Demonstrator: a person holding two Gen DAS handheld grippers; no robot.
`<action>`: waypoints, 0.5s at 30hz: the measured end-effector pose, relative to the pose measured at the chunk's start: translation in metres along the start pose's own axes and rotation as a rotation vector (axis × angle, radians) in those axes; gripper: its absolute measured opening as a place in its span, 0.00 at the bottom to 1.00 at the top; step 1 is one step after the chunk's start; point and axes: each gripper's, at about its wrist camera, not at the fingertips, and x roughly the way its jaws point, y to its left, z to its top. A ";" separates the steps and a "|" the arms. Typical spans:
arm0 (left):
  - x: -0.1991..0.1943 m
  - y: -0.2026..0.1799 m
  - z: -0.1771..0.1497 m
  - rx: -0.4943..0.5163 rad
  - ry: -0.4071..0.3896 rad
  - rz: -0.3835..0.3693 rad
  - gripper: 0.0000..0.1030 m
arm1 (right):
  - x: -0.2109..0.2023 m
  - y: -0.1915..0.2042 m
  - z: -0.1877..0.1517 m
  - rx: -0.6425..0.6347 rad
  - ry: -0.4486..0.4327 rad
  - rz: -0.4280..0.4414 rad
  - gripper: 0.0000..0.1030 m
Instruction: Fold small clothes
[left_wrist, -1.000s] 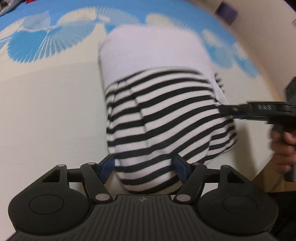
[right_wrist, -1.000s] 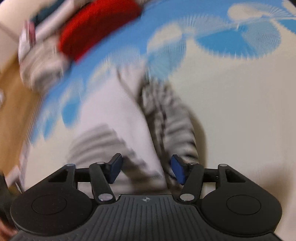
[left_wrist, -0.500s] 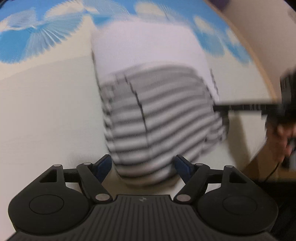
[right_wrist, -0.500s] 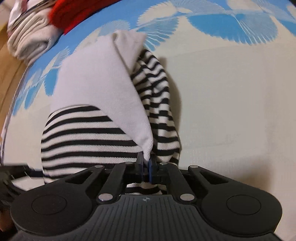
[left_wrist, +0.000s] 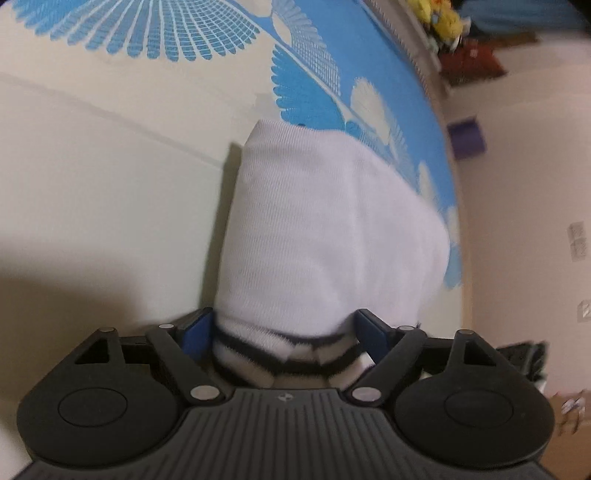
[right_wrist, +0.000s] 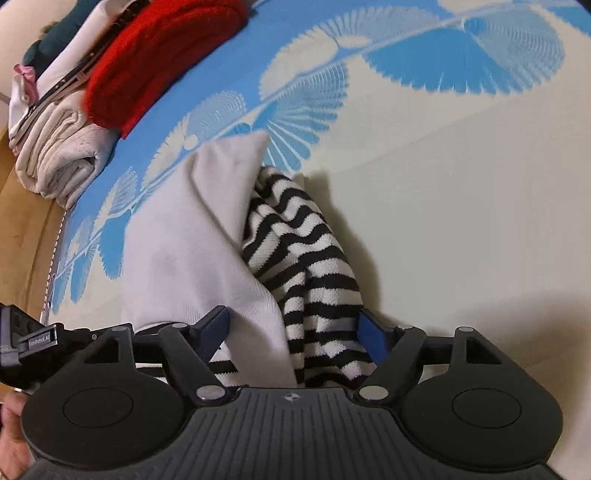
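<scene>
Now the right gripper (right_wrist: 293, 332) is just letting go and the left gripper (left_wrist: 282, 334) is straddling the striped garment (right_wrist: 295, 258) unclenched; the loose white flap (right_wrist: 207, 236) could be springing open.

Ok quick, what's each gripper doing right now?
Left gripper: open, fingers either side of the top, not squeezing.
Right gripper: just opened, top between its fingers, not held.
</scene>
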 end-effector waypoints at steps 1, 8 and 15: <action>0.004 0.000 0.001 -0.015 -0.009 -0.011 0.83 | 0.002 -0.004 0.001 0.016 -0.001 0.015 0.77; -0.009 -0.028 -0.002 0.047 -0.115 0.058 0.43 | -0.005 0.003 0.001 0.031 -0.071 0.086 0.19; -0.067 -0.081 0.015 0.329 -0.312 0.142 0.41 | -0.003 0.032 0.013 0.019 -0.210 0.168 0.13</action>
